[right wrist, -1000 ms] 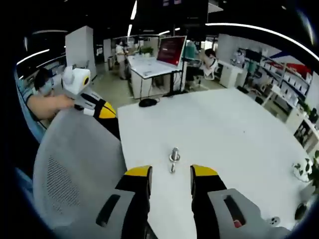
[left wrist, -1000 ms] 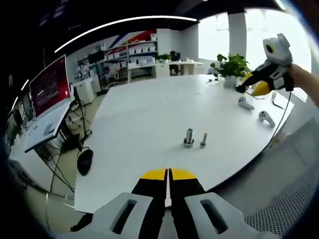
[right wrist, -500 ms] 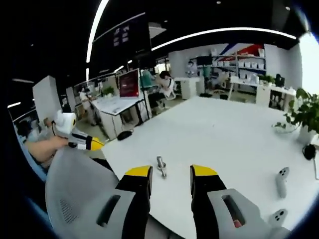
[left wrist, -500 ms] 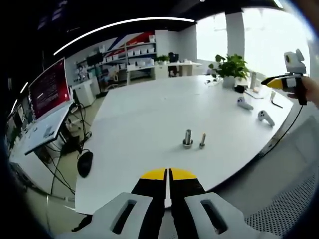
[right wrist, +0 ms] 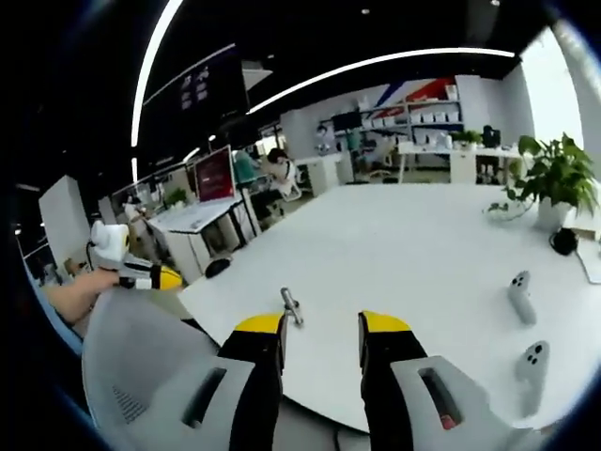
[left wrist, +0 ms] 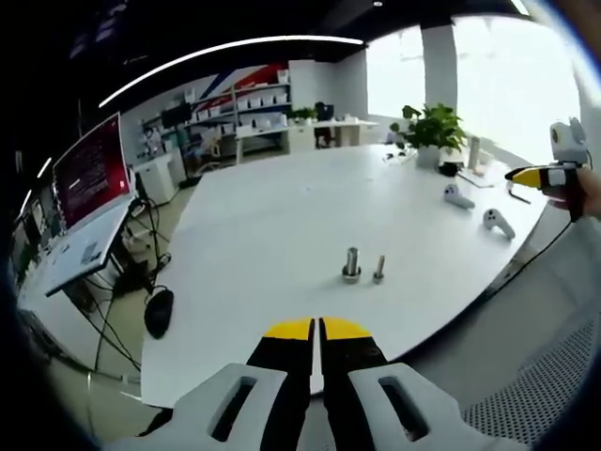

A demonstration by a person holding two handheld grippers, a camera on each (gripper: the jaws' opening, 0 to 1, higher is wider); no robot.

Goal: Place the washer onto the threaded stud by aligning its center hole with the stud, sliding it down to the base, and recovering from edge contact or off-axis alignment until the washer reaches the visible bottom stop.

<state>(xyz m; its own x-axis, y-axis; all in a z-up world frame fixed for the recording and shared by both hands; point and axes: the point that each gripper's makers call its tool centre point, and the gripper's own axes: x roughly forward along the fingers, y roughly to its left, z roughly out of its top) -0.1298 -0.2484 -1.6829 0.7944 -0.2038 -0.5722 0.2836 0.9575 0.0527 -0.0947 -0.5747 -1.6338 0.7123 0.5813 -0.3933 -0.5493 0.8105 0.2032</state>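
A short threaded stud (left wrist: 351, 264) stands upright on the white table (left wrist: 272, 216), with a wider metal ring at its foot. A thinner bolt (left wrist: 378, 271) stands just right of it. I cannot pick out a loose washer. My left gripper (left wrist: 317, 325) is shut and empty, held back from the table's near edge. My right gripper (left wrist: 537, 174) hangs off the table's far right side in a hand. In the right gripper view, my right gripper (right wrist: 322, 329) stands open and empty, the stud (right wrist: 291, 305) small between its jaws. The left gripper (right wrist: 131, 273) shows at the left.
Two white controllers (left wrist: 457, 195) (left wrist: 498, 223) lie near the table's right edge, with a potted plant (left wrist: 430, 127) behind them. A grey mesh chair back (right wrist: 141, 366) sits below the right gripper. A mouse (left wrist: 158, 312) and red monitor (left wrist: 89, 169) sit on a desk at the left.
The right gripper has drawn back from the table toward its right side and swung its view round. The left gripper stays shut and nearly still. Stud and bolt have not moved.
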